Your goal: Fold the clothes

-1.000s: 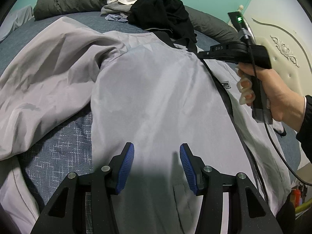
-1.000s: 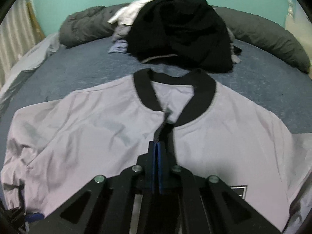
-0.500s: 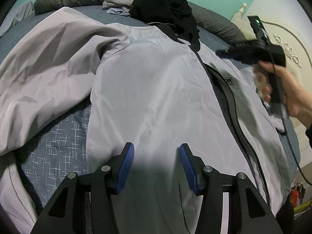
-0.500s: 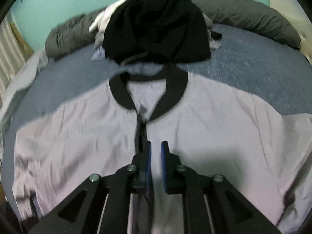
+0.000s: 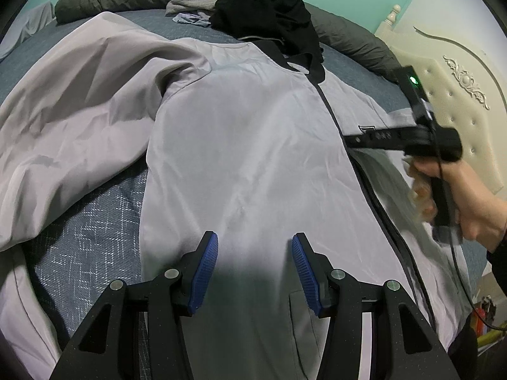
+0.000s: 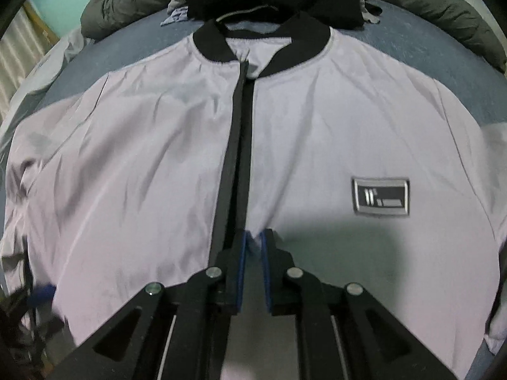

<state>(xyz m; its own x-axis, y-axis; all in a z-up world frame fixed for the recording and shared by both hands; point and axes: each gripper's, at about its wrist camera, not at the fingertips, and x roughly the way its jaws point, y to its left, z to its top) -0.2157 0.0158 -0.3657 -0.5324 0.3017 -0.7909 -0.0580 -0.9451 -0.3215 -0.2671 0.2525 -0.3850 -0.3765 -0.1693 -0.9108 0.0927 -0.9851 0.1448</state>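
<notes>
Right tongs have advanced and parted slightly, fabric of jacket between pads; patch unreadable. Left tongs gape wide, empty, over jacket on bed.

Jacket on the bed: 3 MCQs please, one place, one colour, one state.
1. Where does the heap of dark clothes lie?
A. beyond the collar
B. on the left sleeve
C. at the hem

2. What colour is the jacket's collar?
A. white
B. black
C. red

3. How does the left tool stand?
A. shut on the collar
B. shut on a sleeve
C. open, holding nothing

Key: 1 A, the heap sits just past the collar toward the pillows; 2 B, the ribbed band is black against pale grey cloth; 3 C, its blue pads stand wide apart with bare fabric between.
</notes>
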